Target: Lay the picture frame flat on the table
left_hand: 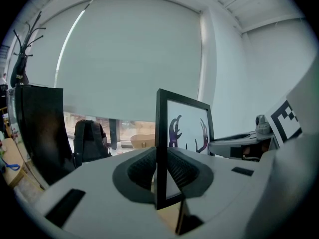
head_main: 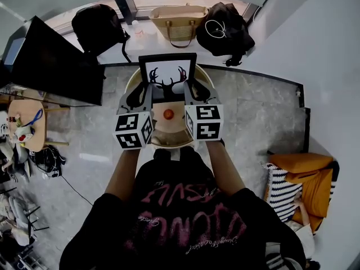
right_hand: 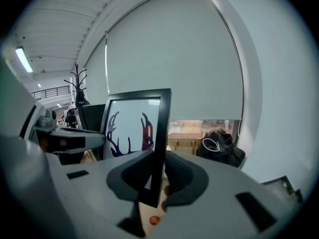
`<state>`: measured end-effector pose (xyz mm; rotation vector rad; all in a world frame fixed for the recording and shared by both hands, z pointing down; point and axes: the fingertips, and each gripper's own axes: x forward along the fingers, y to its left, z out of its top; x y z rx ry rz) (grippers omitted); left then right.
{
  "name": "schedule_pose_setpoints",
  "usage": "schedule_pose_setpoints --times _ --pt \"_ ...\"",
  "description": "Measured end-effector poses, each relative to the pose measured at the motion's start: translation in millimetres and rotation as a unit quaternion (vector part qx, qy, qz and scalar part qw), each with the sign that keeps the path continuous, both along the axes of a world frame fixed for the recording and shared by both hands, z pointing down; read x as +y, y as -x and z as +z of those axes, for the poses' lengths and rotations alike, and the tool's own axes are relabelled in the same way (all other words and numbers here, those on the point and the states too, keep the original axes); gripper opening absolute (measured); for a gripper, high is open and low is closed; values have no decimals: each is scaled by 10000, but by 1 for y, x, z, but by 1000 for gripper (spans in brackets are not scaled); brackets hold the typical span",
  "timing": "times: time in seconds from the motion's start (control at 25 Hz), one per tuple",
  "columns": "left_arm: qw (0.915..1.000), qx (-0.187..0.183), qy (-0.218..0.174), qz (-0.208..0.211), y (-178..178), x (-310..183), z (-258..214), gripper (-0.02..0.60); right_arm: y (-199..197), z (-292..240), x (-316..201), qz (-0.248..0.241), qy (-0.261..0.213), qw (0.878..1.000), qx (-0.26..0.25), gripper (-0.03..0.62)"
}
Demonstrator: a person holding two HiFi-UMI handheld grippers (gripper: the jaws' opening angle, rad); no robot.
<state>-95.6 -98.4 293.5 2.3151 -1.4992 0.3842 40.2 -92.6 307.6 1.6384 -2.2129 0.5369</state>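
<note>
Picture frame point(head_main: 167, 72), black with an antler silhouette print, stands up on edge, held between both grippers over the round wooden counter point(head_main: 169, 143). Can't tell whether its bottom edge touches the wood.

Left gripper point(head_main: 142, 96): jaws pinching the frame's left side rail. The left gripper view shows a dark ribbed pad on each face of it.

Right gripper point(head_main: 193, 93): same on the right rail, jaws closed onto the frame's edge.

Both grips are low on the rails, so most of the frame rises above the jaws. The print faces the person. The two marker cubes point(head_main: 133, 129) sit side by side, roughly level, close to the person's body.

A small orange round object point(head_main: 167, 114) lies on the counter between the grippers, on the person's side of the frame.

Beyond the counter, by the window: black backpack point(head_main: 98, 27), tan handbag point(head_main: 179, 22), another black bag point(head_main: 225, 30). A dark screen point(head_main: 56, 61) is off to the left.
</note>
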Motion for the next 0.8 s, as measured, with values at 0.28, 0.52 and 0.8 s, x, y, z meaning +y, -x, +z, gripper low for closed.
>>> schedule_pose_setpoints --times 0.28,0.52,0.8 --pt "9999 -34 131 1 -2 1 14 72 -2 15 1 -1 149 9999 -17 81" --pt "9996 -37 279 -47 -1 5 28 72 -1 29 5 -20 282 9996 -39 81" --pt "9989 -46 454 -108 1 13 45 72 1 46 12 -62 454 9989 -36 81"
